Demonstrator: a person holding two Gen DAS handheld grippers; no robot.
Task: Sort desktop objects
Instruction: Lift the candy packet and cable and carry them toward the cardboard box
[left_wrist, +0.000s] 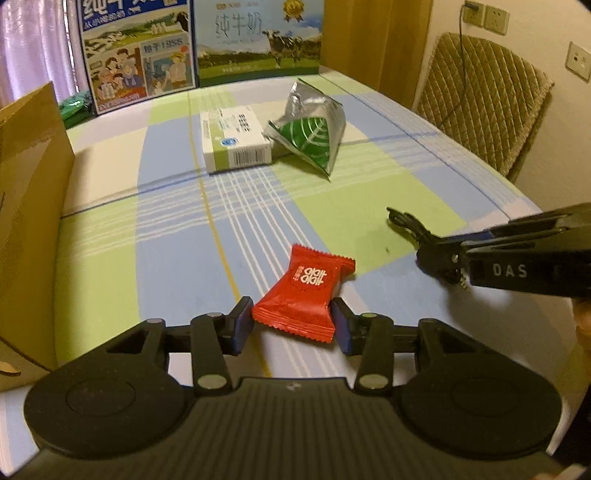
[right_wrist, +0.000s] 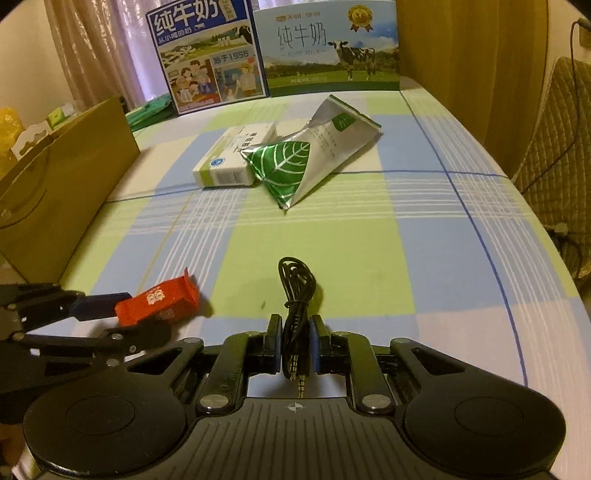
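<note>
Now we have both grippers low over the checked tablecloth (right_wrist: 369, 258), each with something between its fingers. Our left gripper (left_wrist: 293, 325) has its blue pads pressed against the two sides of the red candy packet (left_wrist: 304, 291), clamped on its near end, while the far crimped end sticks out forward; from the right wrist view the packet (right_wrist: 159, 301) looks lifted just off the cloth, with a shadow under it. Our right gripper (right_wrist: 295, 345) is closed tight on the black audio cable (right_wrist: 297, 291), the coiled bundle poking out ahead of the fingers and the gold jack plug pointing back toward the camera. Farther up the table we see the white and green medicine box (right_wrist: 232, 162) lying flat, and the silver pouch with the green leaf (right_wrist: 306, 162) leaning right against its right side, touching it. Off to the left stands a brown cardboard box (right_wrist: 62, 192), open at the top, and two milk cartons (right_wrist: 269, 51) stand upright along the far edge.
</note>
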